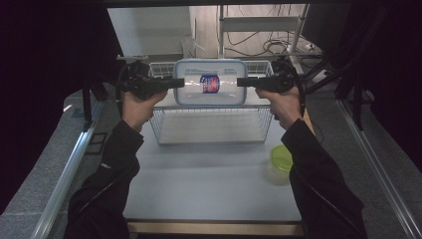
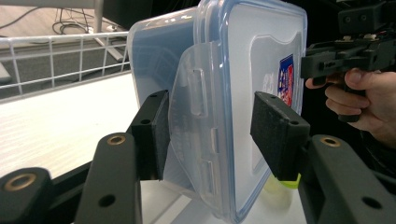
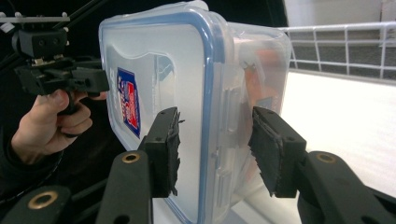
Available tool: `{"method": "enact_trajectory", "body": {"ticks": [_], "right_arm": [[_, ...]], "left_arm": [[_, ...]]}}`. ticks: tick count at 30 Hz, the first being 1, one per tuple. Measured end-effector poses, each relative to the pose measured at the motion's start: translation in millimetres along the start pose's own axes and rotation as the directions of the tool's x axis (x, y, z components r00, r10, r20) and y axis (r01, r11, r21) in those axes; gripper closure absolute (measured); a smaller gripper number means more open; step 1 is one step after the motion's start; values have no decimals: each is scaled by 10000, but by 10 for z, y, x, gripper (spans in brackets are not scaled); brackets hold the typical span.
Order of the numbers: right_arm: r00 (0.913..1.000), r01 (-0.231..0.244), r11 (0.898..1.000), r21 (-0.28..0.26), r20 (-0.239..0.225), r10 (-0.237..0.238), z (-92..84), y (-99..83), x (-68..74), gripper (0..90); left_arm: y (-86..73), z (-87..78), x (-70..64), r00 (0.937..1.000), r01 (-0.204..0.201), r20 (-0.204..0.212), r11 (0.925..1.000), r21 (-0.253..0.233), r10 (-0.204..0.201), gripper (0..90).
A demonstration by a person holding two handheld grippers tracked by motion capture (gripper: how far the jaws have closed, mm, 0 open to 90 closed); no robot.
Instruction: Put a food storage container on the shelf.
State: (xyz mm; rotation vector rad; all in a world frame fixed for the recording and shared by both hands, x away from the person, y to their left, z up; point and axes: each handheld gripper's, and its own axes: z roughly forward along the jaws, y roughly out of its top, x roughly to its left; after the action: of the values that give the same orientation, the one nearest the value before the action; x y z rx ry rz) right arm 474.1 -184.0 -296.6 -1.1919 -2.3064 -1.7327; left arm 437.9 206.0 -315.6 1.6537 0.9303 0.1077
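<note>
A clear rectangular plastic container [image 1: 199,94] with a blue-rimmed lid and a red and blue label hangs tipped on edge above a white wire basket [image 1: 209,130], its lid facing the person. My left gripper [image 1: 180,82] clamps its left end. In the left gripper view, my left gripper [image 2: 210,135] has one pad on the side latch and one on the lid of the container [image 2: 243,60]. My right gripper [image 1: 241,81] clamps the right end. In the right gripper view, my right gripper [image 3: 215,149] pinches the container [image 3: 177,70] at lid and base.
A small round tub with a green lid [image 1: 281,158] stands on the white table [image 1: 209,189] at the right, near the person's right forearm. The basket's wire wall [image 2: 51,60] sits under the container. Metal rails run along both table sides; shelves and cables lie beyond.
</note>
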Motion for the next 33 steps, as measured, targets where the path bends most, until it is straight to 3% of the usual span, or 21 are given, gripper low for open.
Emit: {"method": "enact_trajectory", "body": {"ticks": [8, 13, 19, 23, 33], "right_arm": [[9997, -211, 9998, -73, 120, 212, 96, 67, -78, 532], [9988, -486, 9987, -124, -83, 485, 117, 66, -135, 534], [9997, -248, 9994, -222, -74, 247, 112, 51, -142, 533], [10000, -71, 9996, -258, 22, 72, 111, 26, -126, 531], [9994, 105, 9995, -296, 320, -95, 141, 20, -97, 499]], "left_arm": [[-14, 50, 109, 9994, 340, 15, 9994, -71, -339, 488], [10, 57, 107, 9997, 249, -77, 9997, -1, -249, 487], [-13, 64, 76, 9992, -248, -305, 9996, 98, 251, 465], [-40, 78, 63, 9952, -647, -714, 9972, 386, 673, 435], [-68, 86, 48, 9931, -712, -900, 9964, 464, 752, 409]]}}
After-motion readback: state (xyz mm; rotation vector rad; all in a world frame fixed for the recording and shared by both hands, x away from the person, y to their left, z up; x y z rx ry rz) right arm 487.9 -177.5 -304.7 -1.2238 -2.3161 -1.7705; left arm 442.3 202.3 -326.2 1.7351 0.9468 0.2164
